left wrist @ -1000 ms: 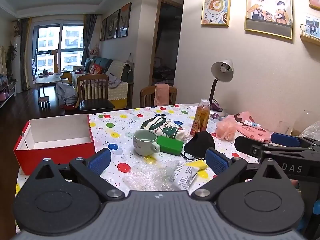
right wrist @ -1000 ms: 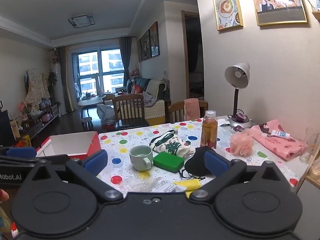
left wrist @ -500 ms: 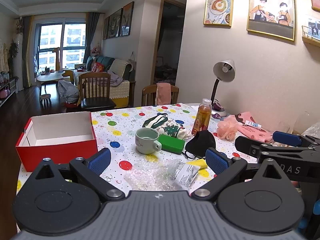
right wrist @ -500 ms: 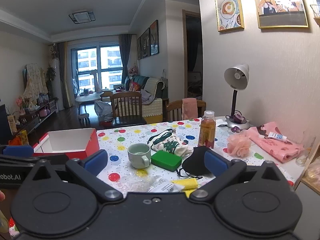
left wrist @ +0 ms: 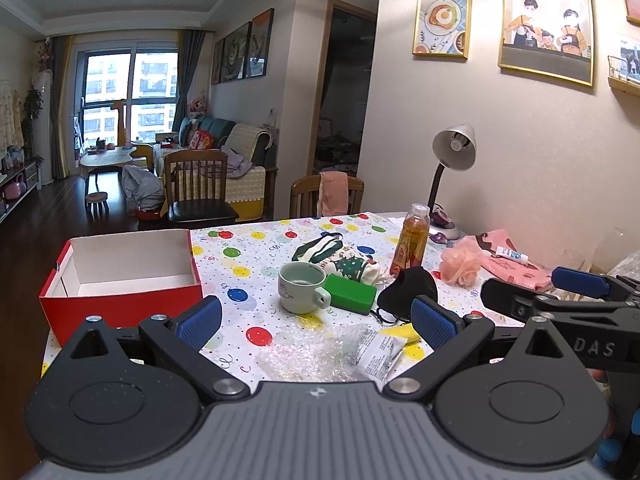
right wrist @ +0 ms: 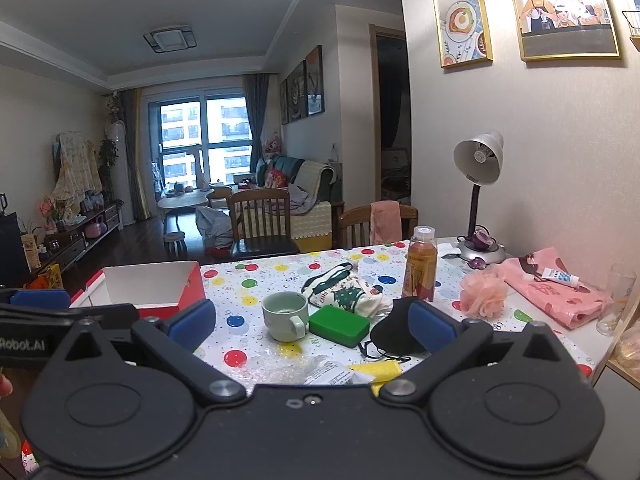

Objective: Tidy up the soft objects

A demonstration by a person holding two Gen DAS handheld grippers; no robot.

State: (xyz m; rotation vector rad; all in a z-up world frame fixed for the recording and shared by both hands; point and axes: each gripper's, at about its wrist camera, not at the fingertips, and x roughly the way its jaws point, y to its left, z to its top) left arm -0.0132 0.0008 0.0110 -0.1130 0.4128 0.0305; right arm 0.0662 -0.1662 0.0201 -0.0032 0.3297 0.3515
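On the dotted tablecloth lie a green sponge [left wrist: 351,293] [right wrist: 339,325], a black face mask [left wrist: 404,293] [right wrist: 394,332], a pink bath pouf [left wrist: 460,266] [right wrist: 483,293], a green-and-white cloth pouch [left wrist: 340,258] [right wrist: 345,288], bubble wrap [left wrist: 308,354] and a yellow cloth [right wrist: 378,370]. An open red box [left wrist: 120,276] [right wrist: 160,286] with a white inside stands at the left. My left gripper [left wrist: 316,322] hovers open over the table's near edge, nothing between its fingers. My right gripper [right wrist: 312,322] is open too and holds nothing.
A pale green mug [left wrist: 302,286] stands left of the sponge. An orange drink bottle [left wrist: 412,240], a desk lamp [left wrist: 448,176], a pink bag [right wrist: 560,292] with a small tube on it and a drinking glass [right wrist: 616,300] stand toward the right wall. Wooden chairs [left wrist: 324,196] are behind the table.
Both views have shifted slightly, showing a little more of the table. Both grippers stay open and no object has moved.
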